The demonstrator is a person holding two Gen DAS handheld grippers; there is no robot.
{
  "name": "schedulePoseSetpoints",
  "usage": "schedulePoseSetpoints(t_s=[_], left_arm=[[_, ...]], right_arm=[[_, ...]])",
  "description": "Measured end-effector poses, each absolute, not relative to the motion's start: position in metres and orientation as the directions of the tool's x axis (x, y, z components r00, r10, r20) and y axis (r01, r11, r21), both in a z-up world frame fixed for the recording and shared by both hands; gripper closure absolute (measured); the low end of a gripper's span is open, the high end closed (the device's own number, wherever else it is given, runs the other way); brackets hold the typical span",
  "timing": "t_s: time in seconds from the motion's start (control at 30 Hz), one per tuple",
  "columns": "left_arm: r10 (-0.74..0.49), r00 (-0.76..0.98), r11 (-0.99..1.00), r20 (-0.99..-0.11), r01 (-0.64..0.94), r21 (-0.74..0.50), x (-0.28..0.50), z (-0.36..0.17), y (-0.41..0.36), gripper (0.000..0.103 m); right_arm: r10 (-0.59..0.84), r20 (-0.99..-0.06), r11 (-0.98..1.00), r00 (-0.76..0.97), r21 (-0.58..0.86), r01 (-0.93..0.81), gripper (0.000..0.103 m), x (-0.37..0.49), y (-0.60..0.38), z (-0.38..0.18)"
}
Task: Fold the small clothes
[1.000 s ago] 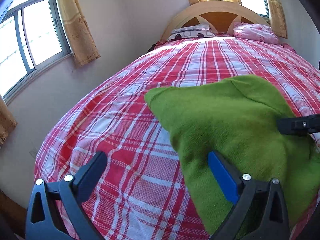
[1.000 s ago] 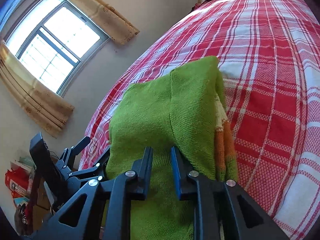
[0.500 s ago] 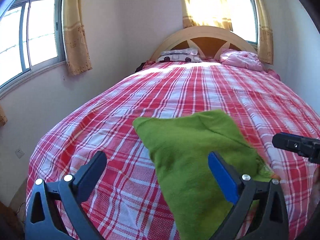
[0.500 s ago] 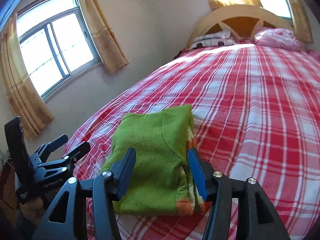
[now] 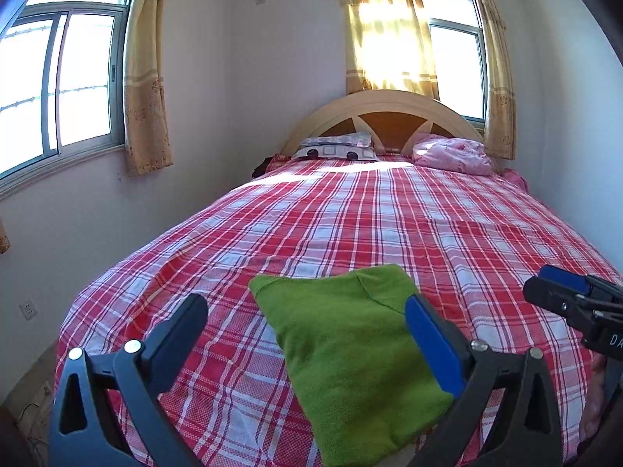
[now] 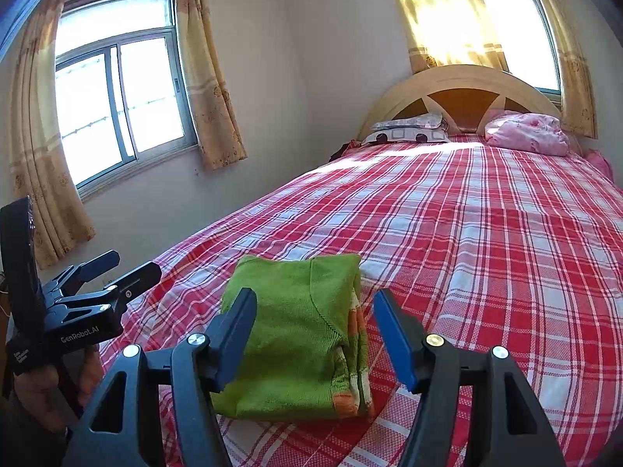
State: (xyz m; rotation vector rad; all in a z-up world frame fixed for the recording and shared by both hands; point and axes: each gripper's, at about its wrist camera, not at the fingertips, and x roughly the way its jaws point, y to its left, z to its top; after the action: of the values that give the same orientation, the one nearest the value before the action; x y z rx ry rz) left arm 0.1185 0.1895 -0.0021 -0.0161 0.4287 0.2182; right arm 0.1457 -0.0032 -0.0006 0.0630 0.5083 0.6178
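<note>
A green knitted sweater [image 5: 350, 350] lies folded in a flat packet on the red plaid bedcover [image 5: 389, 225], near the foot of the bed. An orange and white trim shows along its right edge [image 6: 356, 350]. My left gripper [image 5: 303, 303] hangs open above and behind the sweater, holding nothing. My right gripper [image 6: 315, 295] hovers above the sweater's near end with its jaws opening, and the pads touch no cloth. Each gripper also shows in the other's view: the right gripper [image 5: 560, 292] at the right edge, the left gripper [image 6: 128, 268] at the left, held by a hand.
The plaid bedcover [image 6: 486, 233] stretches bare to a patterned pillow [image 5: 338, 148] and a pink pillow [image 5: 451, 155] at the wooden headboard [image 5: 381, 109]. A wall with a curtained window [image 5: 58, 81] runs along the bed's left side, with a gap between them.
The right gripper was shut on the sweater's near edge; it has let go and opened. Both grippers have lifted and drawn back, so the folded sweater now lies lower and smaller in both views.
</note>
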Motion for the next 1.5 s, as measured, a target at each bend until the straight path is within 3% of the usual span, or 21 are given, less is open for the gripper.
schedulePoseSetpoints(t_s=[1.5], left_arm=[[0.181,0.891,0.982,-0.416,-0.187,0.026,0.111,0.005,0.179,0.000]], right_arm=[[0.564,-0.414,0.823,0.715,0.203,-0.531,0.039,0.134,-0.006,-0.001]])
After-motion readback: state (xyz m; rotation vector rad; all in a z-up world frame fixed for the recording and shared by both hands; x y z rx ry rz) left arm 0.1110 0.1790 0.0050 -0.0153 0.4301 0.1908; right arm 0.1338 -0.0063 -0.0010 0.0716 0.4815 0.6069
